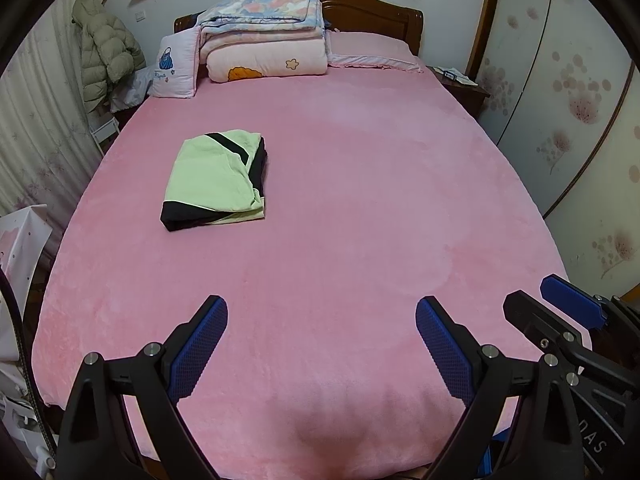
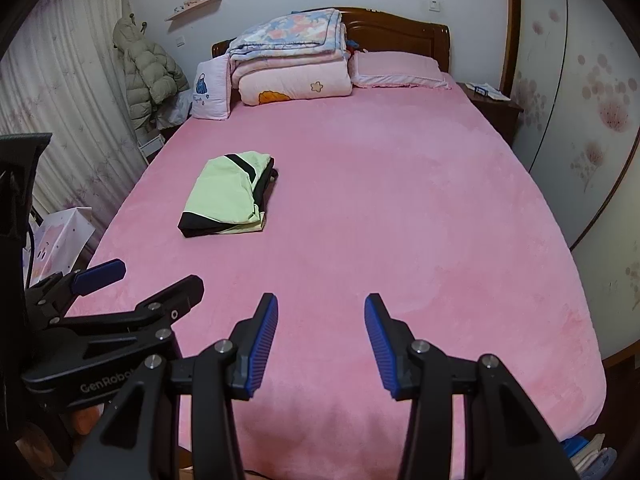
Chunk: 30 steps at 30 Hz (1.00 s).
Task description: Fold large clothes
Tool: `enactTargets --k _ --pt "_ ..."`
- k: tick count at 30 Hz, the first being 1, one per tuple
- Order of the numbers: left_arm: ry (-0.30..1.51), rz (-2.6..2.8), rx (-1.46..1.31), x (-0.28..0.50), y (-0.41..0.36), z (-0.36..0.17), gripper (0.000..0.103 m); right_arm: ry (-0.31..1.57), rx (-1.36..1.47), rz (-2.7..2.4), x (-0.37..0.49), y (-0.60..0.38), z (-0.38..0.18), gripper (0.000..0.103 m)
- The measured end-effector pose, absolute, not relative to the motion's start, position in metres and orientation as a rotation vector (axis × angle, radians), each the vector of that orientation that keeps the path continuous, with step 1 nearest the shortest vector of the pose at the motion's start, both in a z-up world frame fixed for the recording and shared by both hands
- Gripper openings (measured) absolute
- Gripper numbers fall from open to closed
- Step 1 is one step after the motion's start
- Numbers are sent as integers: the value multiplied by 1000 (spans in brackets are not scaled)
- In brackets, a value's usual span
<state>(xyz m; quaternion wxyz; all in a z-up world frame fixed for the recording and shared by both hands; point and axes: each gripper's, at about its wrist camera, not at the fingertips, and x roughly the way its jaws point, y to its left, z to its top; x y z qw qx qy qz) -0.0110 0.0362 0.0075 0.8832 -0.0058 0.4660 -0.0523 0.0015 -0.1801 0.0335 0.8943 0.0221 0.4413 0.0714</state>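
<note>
A light green and black garment [image 1: 216,178] [image 2: 230,196] lies folded into a neat rectangle on the left half of the pink bed [image 1: 360,200] [image 2: 380,208]. My left gripper [image 1: 322,314] hangs open over the bed's near edge, nothing between its blue pads. My right gripper [image 2: 321,312] is open too, its jaws narrower, and holds nothing. Both stand well short of the garment. The right gripper [image 1: 560,308] shows at the lower right of the left wrist view, and the left gripper [image 2: 152,276] at the lower left of the right wrist view.
Folded quilts [image 1: 264,36] and pillows [image 1: 372,50] are stacked at the wooden headboard [image 1: 372,12]. A puffer jacket [image 1: 104,48] hangs by the curtain on the left. A nightstand [image 1: 460,84] and wardrobe doors [image 1: 568,100] stand on the right. A paper bag [image 2: 60,240] sits beside the bed.
</note>
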Motion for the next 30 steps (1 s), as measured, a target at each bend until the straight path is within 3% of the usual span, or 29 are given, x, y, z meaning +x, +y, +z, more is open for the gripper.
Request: enactTargets --k 30 --pt "1017 -117 20 3 26 -2 95 938 77 127 11 -183 28 45"
